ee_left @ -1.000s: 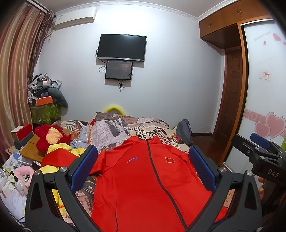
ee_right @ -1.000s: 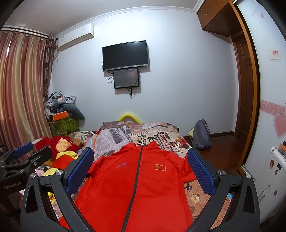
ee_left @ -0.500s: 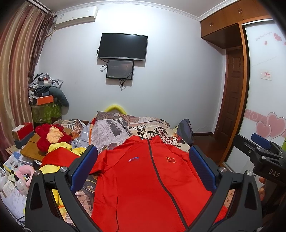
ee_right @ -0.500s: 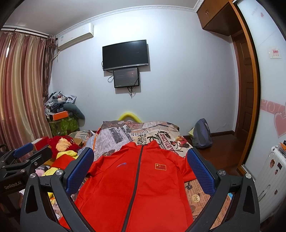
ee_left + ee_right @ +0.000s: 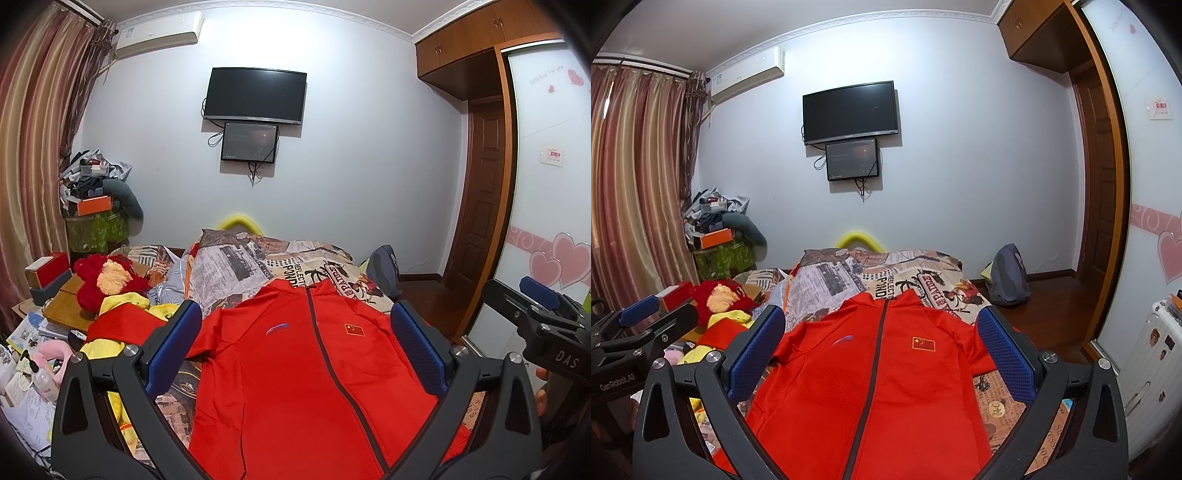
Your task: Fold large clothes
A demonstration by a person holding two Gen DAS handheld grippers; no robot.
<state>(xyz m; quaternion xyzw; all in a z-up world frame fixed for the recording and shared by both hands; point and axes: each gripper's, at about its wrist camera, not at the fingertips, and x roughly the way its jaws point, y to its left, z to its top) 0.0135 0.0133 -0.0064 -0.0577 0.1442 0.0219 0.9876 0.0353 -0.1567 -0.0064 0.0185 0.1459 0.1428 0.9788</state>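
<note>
A red zip jacket [image 5: 303, 373] with a small flag badge lies spread flat, front up and zipped, on the bed, collar away from me; it also shows in the right wrist view [image 5: 871, 376]. My left gripper [image 5: 295, 343] is open and empty, held above the jacket's lower part. My right gripper [image 5: 881, 343] is open and empty, held above the jacket too. The right gripper shows at the right edge of the left wrist view [image 5: 543, 317]; the left gripper shows at the left edge of the right wrist view [image 5: 639, 332]. The jacket's hem is hidden below the frames.
The bed [image 5: 923, 273] has a newspaper-print cover. Red and yellow clothes and a red plush toy [image 5: 107, 280] pile at the bed's left. A cluttered low table [image 5: 55, 306] stands left. A backpack [image 5: 1010, 277] sits on the floor right. A white suitcase [image 5: 1156, 369] stands far right.
Both views have shifted very slightly; the jacket and both open grippers stay essentially as they were.
</note>
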